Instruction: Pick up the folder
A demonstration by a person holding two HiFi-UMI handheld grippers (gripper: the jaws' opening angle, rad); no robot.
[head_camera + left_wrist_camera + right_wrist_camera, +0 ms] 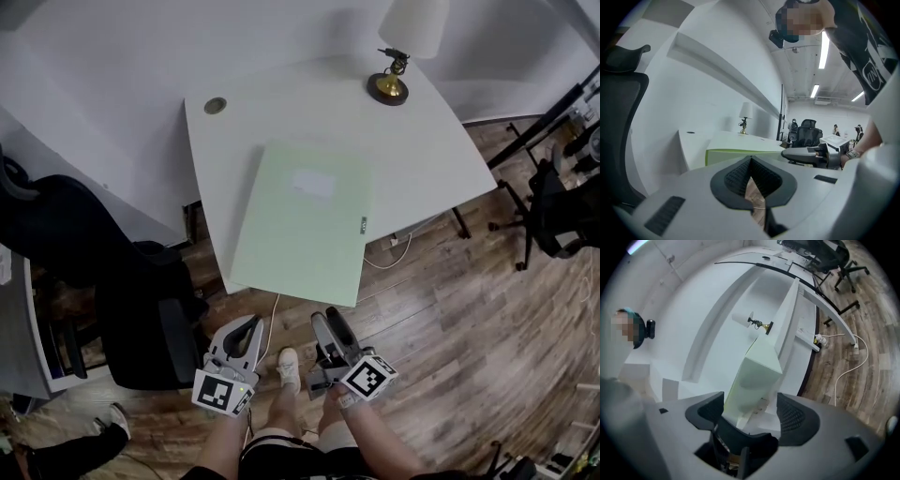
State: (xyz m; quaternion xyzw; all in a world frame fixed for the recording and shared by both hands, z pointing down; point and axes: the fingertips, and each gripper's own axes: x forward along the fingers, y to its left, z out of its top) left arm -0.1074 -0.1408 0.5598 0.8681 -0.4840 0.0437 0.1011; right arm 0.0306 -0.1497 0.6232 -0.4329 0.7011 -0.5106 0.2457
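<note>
A white table stands against a white wall. A lamp with a pale shade and brass base sits near its far right corner, and a round metal grommet near the far left. On the wood-plank floor are two black office chairs, one left of the table and another to the right. A white cable trails below the table's edge.

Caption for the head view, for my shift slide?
Green folder overhangs the near edge of the white table; left gripper shut, right gripper open, both short of it.

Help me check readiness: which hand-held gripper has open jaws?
The right hand-held gripper: jaws apart, facing the green folder; the left hand-held gripper has them together.
</note>
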